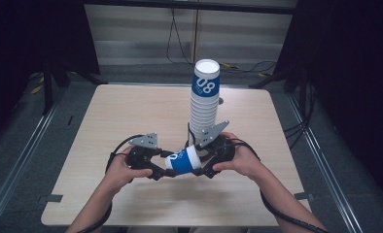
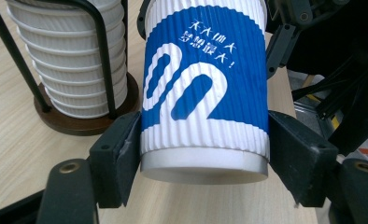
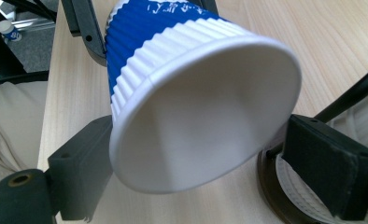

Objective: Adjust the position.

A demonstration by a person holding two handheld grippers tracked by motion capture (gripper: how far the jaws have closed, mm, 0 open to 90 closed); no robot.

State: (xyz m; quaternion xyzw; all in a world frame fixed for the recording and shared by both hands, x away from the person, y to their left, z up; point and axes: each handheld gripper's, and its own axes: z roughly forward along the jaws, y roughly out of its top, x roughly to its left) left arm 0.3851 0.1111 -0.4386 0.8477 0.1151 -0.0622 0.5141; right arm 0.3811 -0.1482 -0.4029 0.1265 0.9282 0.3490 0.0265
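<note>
The cup [image 1: 183,160] lay sideways between both tools, base pinched by the left gripper [image 1: 161,170], rim facing the spread right gripper [image 1: 202,167]

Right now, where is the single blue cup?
The blue cup lies sideways between the left gripper and right gripper, above the table's near middle, before the cup stack.

Left tongs [image 2: 204,161] clamp blue-and-white cup [image 2: 204,88] beside stacked cups [image 2: 70,60].
</note>
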